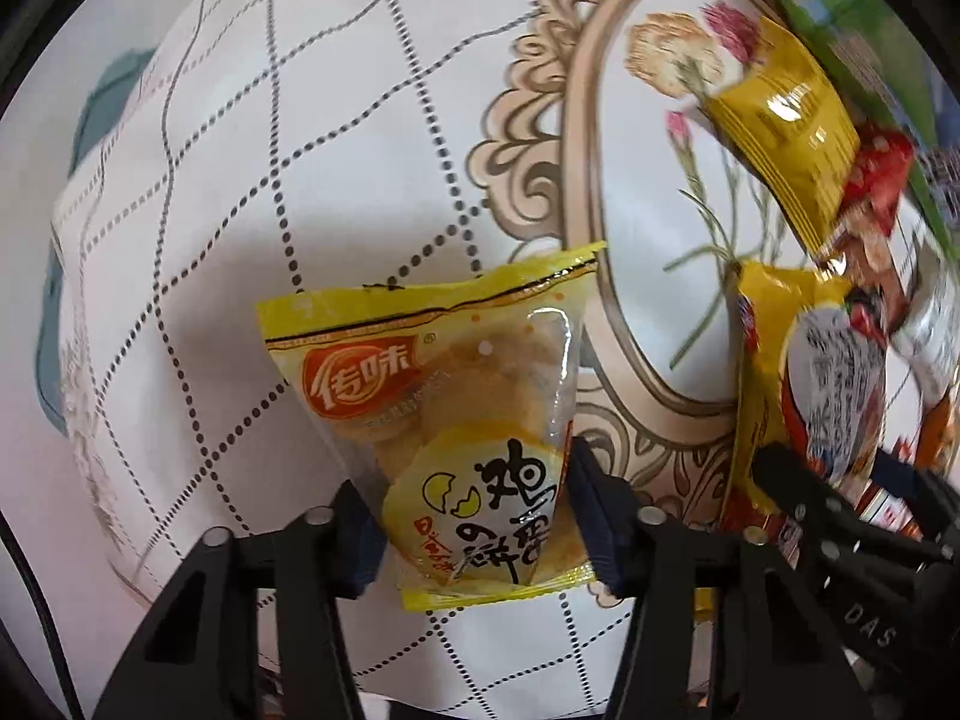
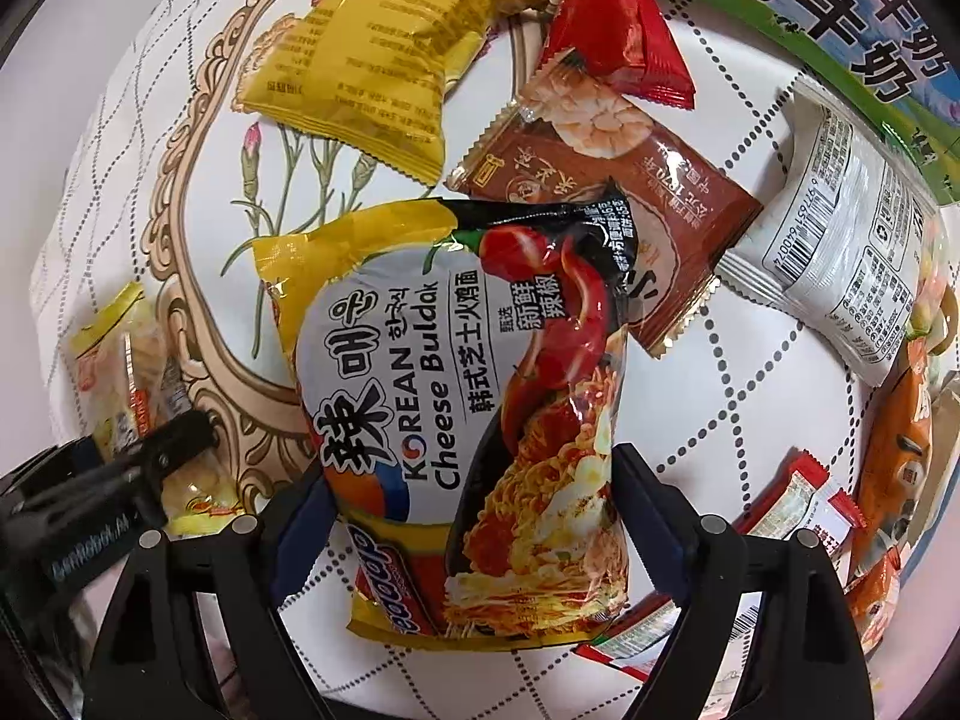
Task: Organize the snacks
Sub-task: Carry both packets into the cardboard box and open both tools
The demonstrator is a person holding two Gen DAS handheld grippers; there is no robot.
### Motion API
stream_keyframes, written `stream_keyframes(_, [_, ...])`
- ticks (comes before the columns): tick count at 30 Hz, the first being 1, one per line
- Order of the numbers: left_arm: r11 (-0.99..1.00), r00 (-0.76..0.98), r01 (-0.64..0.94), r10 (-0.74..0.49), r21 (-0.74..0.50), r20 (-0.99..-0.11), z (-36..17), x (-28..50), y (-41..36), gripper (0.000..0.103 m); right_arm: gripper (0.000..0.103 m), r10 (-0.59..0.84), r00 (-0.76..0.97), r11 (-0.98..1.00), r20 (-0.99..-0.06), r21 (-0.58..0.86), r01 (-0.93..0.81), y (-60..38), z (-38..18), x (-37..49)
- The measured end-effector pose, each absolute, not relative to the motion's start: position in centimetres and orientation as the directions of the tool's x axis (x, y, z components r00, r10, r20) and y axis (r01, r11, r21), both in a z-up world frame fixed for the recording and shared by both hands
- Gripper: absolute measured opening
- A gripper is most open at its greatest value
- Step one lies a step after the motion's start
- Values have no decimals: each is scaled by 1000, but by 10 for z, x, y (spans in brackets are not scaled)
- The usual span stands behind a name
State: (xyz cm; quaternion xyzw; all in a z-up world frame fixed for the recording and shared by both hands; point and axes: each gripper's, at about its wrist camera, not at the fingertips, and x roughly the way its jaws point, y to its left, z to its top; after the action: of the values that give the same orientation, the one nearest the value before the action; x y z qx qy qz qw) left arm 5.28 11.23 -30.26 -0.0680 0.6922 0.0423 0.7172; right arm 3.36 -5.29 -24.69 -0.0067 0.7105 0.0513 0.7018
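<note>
My left gripper (image 1: 474, 516) is shut on a yellow egg-cracker packet (image 1: 444, 408) and holds it above the patterned tablecloth (image 1: 240, 180). My right gripper (image 2: 474, 516) is shut on a Korean Cheese Buldak noodle packet (image 2: 468, 408) and holds it over the cloth. In the left wrist view the noodle packet (image 1: 804, 378) and the right gripper (image 1: 852, 516) show at the right. In the right wrist view the cracker packet (image 2: 126, 372) and the left gripper (image 2: 150, 450) show at the left.
On the cloth lie a yellow snack packet (image 2: 360, 60), a red packet (image 2: 618, 36), a brown rice-cracker packet (image 2: 606, 186), a white packet (image 2: 840, 264), an orange packet (image 2: 900, 444) and small red-white packets (image 2: 798, 504). A green milk carton box (image 2: 840, 18) stands behind.
</note>
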Motion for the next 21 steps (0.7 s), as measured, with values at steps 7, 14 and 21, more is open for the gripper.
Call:
stream_keyframes(7, [993,67,-113,-9,-17,-998,-285,38,96,40,88,146,37,988,-989,144,-46,-56,-230,26])
stream_keyframes(14, [995,159,-79,-50,-64,-986,-198,18,86,40,88,289,104,957,-952,288,-24,-93,-174,20])
stream_keyframes(21, [977,298,65,-211,-201,-931,-88,78,14,40,88,372,251,921,-894,389,22,-177,-87,43])
